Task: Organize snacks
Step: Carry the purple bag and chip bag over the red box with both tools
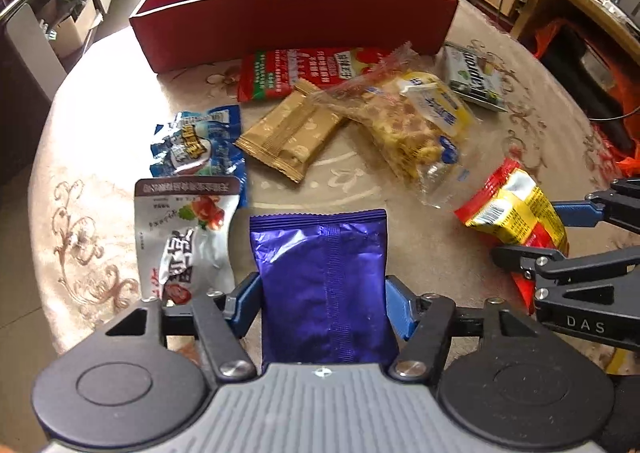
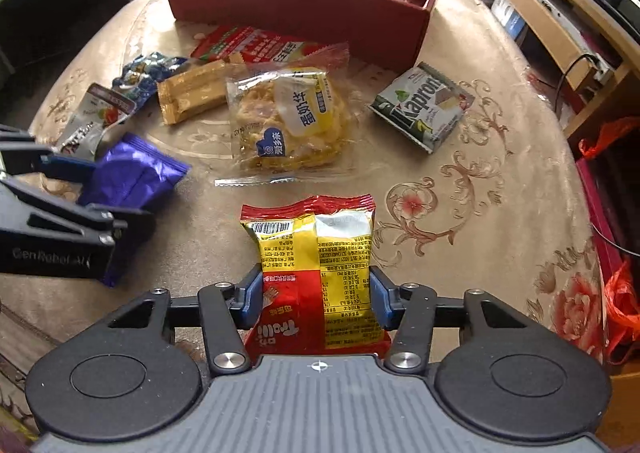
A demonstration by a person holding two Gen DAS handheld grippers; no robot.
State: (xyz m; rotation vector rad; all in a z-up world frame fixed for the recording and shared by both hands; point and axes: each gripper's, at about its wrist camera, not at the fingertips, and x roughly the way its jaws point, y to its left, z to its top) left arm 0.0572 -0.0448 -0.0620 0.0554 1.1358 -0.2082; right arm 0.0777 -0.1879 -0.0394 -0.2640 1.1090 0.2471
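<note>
A shiny purple packet (image 1: 320,273) stands between the blue pads of my left gripper (image 1: 322,299), which is shut on its sides. In the right wrist view, my right gripper (image 2: 318,295) is shut on a red and yellow packet (image 2: 316,241), its pads pressing both edges. Each gripper shows in the other's view: the right one holds the red and yellow packet (image 1: 512,209) at the right, and the purple packet (image 2: 136,173) is at the left. Both are low over the round table. An open red box (image 1: 296,17) stands at the far side with some packets inside.
Loose snacks lie between me and the red box (image 2: 300,1): a red packet (image 1: 304,69), a gold wafer packet (image 1: 288,133), a clear pastry bag (image 2: 288,121), a blue packet (image 1: 200,141), a white packet (image 1: 184,237) and a green-and-white Kapron packet (image 2: 424,105). Shelves stand at the right.
</note>
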